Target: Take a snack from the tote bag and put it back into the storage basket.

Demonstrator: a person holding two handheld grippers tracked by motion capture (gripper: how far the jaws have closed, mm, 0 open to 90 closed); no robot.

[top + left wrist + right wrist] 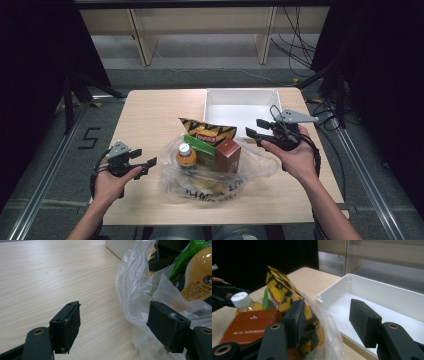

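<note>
A clear plastic bag (250,165) lies at the middle of the table, holding a yellow-black snack packet (207,131), a green packet (197,142), a brown box (228,154) and an orange drink bottle (186,156). My left gripper (142,160) hovers open just left of the bag; in the left gripper view one jaw sits by the bag's plastic (135,282) and nothing is between the jaws. Right of the bag, my right gripper (257,129) is open beside the snack packet (280,287), brown box (249,326) and bottle (243,302), gripping nothing.
An empty white tray (215,100) stands at the table's back right, also ahead of the right gripper as the tray (387,297). Bare wood (150,112) spreads left and behind the bag. Cables lie on the floor beyond the table.
</note>
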